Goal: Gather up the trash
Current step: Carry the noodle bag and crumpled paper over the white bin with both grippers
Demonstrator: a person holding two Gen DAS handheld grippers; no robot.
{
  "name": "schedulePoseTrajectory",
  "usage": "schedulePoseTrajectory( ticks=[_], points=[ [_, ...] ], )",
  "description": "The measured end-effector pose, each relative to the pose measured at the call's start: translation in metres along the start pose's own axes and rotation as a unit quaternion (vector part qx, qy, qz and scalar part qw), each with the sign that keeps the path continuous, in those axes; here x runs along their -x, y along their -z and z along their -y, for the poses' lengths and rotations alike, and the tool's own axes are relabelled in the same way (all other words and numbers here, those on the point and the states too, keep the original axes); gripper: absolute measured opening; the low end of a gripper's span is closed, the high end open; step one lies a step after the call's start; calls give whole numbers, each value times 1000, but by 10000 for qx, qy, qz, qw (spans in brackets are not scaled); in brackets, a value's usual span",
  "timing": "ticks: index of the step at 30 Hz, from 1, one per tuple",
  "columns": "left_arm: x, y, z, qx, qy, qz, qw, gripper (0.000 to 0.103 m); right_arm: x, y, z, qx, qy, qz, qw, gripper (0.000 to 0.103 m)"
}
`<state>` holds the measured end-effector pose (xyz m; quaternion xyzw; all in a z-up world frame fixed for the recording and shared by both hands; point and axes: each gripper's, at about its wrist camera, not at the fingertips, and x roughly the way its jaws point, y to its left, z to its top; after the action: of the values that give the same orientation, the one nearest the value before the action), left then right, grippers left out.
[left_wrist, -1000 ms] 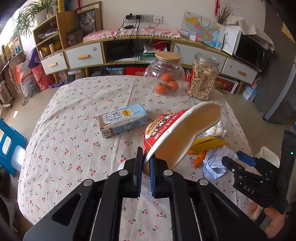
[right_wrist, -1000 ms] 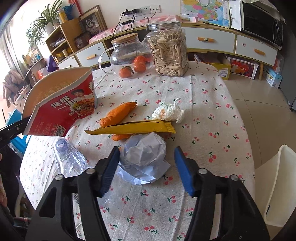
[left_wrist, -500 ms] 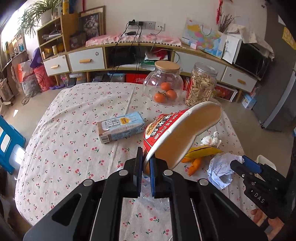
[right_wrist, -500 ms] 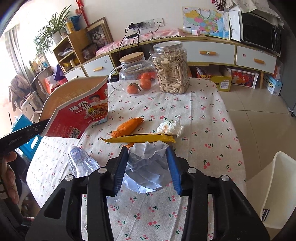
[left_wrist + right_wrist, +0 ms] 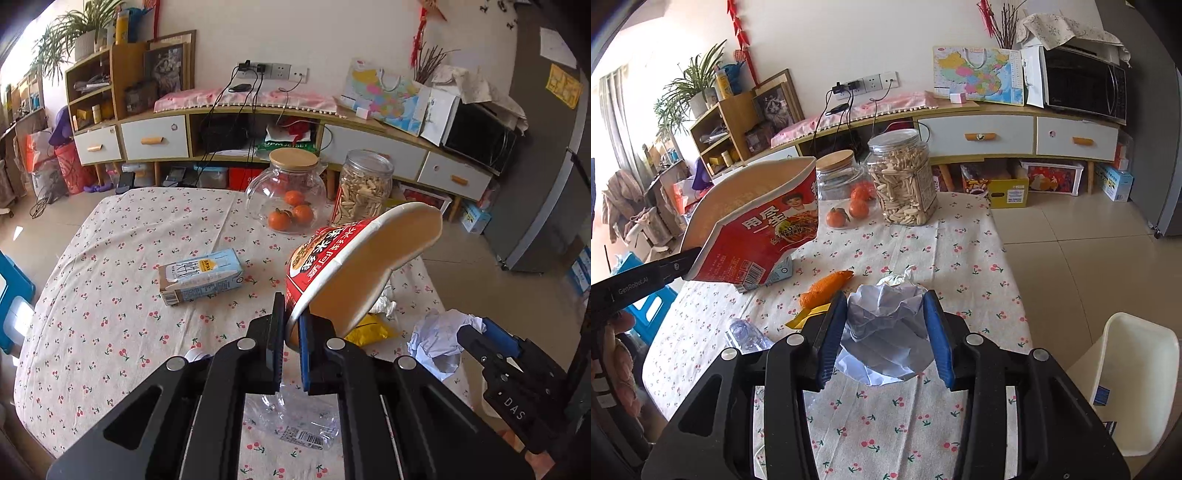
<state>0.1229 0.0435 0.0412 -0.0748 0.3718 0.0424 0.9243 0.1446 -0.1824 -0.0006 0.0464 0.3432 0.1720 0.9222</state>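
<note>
My left gripper (image 5: 291, 306) is shut on the rim of a red instant-noodle cup (image 5: 362, 269), which hangs tilted above the table, mouth to the right. The right wrist view shows the cup (image 5: 757, 225) at upper left. My right gripper (image 5: 884, 299) is shut on a crumpled white paper (image 5: 886, 332), held just above the cloth; the same paper (image 5: 436, 339) appears at the right of the left wrist view. A milk carton (image 5: 201, 277), a crushed clear bottle (image 5: 746, 336), a yellow wrapper (image 5: 805, 317), orange peel (image 5: 827, 286) and a tissue wad (image 5: 897, 278) lie on the table.
A glass jar of oranges (image 5: 291, 195) and a jar of seeds (image 5: 364, 192) stand at the table's far edge. A white chair (image 5: 1134, 380) stands by the right side and a blue stool (image 5: 11, 302) by the left. The cherry-print cloth (image 5: 110, 277) covers the table.
My right gripper's fingers closed on the crumpled paper and lifted it off the cloth. The left gripper rose with the noodle cup, so the table looks farther away.
</note>
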Motion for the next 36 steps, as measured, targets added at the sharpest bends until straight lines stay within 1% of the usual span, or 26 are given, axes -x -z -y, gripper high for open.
schedulePoseTrajectory(
  ticks=[5, 9, 17, 22, 27, 31, 34, 35, 36],
  points=[
    [2, -2, 28, -91, 162, 94, 9998, 7, 18, -1, 22, -23, 289, 273, 9992, 40],
    [2, -2, 51, -167, 312, 137, 9993, 7, 32, 1, 45, -118, 508, 393, 9979, 41],
    [-3, 2, 104, -424, 623, 84, 9971, 7, 65, 8, 97, -354, 1055, 611, 9919, 41],
    [-8, 11, 142, -685, 787, 0, 9945, 7, 84, 13, 135, -525, 1595, 698, 9833, 41],
    [-11, 21, 177, -876, 965, -74, 9914, 7, 103, 20, 180, -987, 1948, 704, 9733, 41],
    [-14, 28, 206, -970, 1150, -162, 9885, 7, 117, 25, 205, -1284, 2167, 737, 9649, 42],
    [-15, 34, 228, -1059, 1284, -229, 9858, 7, 125, 30, 222, -1567, 2368, 734, 9560, 53],
    [-16, 36, 236, -1096, 1326, -249, 9848, 7, 130, 33, 227, -1663, 2459, 775, 9518, 65],
    [-15, 39, 243, -1134, 1368, -265, 9837, 7, 135, 36, 232, -1743, 2573, 849, 9467, 73]
  ],
)
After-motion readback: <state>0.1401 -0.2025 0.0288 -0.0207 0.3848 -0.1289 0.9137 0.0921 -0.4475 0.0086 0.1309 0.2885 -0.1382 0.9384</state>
